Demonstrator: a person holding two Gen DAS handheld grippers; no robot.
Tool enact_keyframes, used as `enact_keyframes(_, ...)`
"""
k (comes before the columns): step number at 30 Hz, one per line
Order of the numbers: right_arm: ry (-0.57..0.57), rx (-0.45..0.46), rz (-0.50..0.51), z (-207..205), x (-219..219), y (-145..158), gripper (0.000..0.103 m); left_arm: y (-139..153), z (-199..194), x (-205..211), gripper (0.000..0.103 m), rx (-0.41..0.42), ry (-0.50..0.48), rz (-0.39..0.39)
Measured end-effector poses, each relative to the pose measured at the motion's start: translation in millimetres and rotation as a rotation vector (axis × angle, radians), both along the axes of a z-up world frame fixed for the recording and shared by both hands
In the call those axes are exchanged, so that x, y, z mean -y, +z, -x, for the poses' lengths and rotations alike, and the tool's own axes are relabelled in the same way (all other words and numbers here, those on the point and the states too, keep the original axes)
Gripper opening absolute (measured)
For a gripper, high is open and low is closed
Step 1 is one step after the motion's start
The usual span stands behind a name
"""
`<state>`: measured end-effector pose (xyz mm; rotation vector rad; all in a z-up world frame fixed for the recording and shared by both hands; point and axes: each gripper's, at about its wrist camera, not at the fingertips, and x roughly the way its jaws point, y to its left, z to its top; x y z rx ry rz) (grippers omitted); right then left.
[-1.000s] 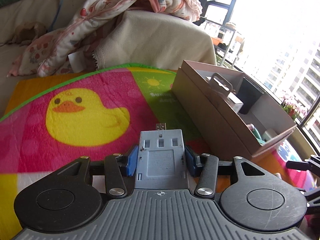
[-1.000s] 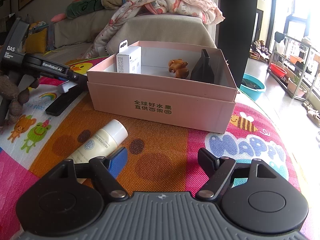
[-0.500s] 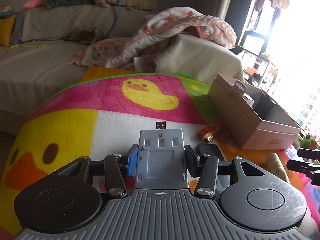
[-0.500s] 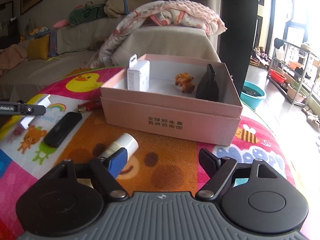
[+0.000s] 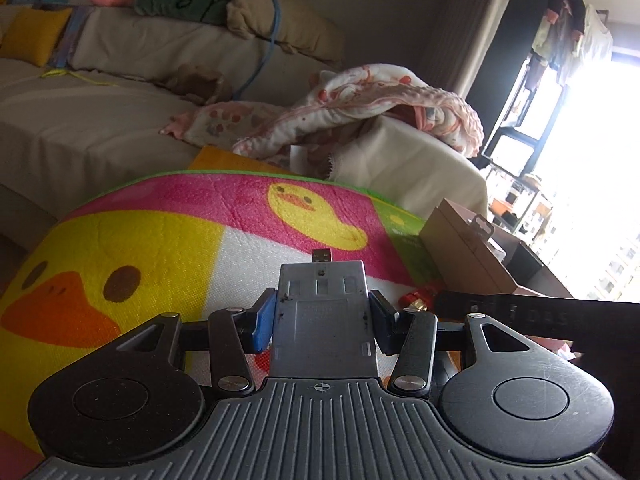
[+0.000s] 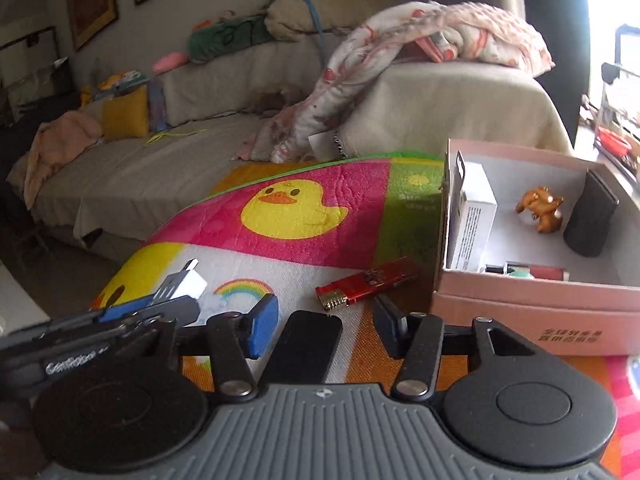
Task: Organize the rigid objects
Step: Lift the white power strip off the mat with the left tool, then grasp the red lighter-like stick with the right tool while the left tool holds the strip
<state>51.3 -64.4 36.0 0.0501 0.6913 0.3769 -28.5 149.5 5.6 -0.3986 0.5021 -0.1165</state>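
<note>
A grey USB adapter (image 5: 325, 312) is clamped between the pads of the left gripper (image 5: 323, 316), held clear of the play mat (image 5: 160, 248), likely for boxing. The right gripper (image 6: 325, 322), jaws just narrowed yet unclosed, is lined up over a black slab (image 6: 308, 344) beside the pink box (image 6: 540, 320).

1. Grey matt plastic USB adapter (image 5: 324, 320), scuffed, with a metal plug at its tip.
2. Brightly printed woven play mat (image 6: 312, 208), rough and matt.
3. Pale pink matt cardboard box (image 6: 540, 312).
4. Glossy red plastic lighter (image 6: 368, 282) with a shiny metal head.
5. Smooth black slab (image 6: 308, 344), faintly glossy.
6. Glossy brown figurine (image 6: 540, 208).
7. Nubbly pink cloth blanket (image 5: 380, 108).
</note>
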Motion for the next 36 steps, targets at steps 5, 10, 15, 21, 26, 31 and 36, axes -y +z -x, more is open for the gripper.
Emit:
enact_keyframes(5,-0.087,-0.023,0.018,-24,-26,-11,0.053,-1,2,-9,0.053,0.012,0.027,0.057)
enact_keyframes(10,-0.169,-0.018,0.119,-42,-47,-20,0.051,-2,2,-12,0.053,0.013,0.025,0.082)
enact_keyframes(15,-0.115,0.009,0.202,-35,-54,-21,0.024,-3,2,-13,0.053,0.009,0.015,0.086)
enact_keyframes(21,-0.038,-0.021,0.195,-17,-34,-19,0.007,-3,3,-11,0.053,0.009,0.012,0.08)
enact_keyframes(26,-0.05,-0.029,0.155,-4,-13,-17,0.008,-3,2,-9,0.053,0.004,0.008,0.072)
enact_keyframes(31,-0.095,-0.087,0.057,-17,-13,-20,0.032,-4,2,-8,0.053,-0.003,0.011,0.073)
enact_keyframes(36,-0.17,-0.104,0.079,-43,-38,-23,0.045,-4,2,-9,0.053,-0.003,0.011,0.075)
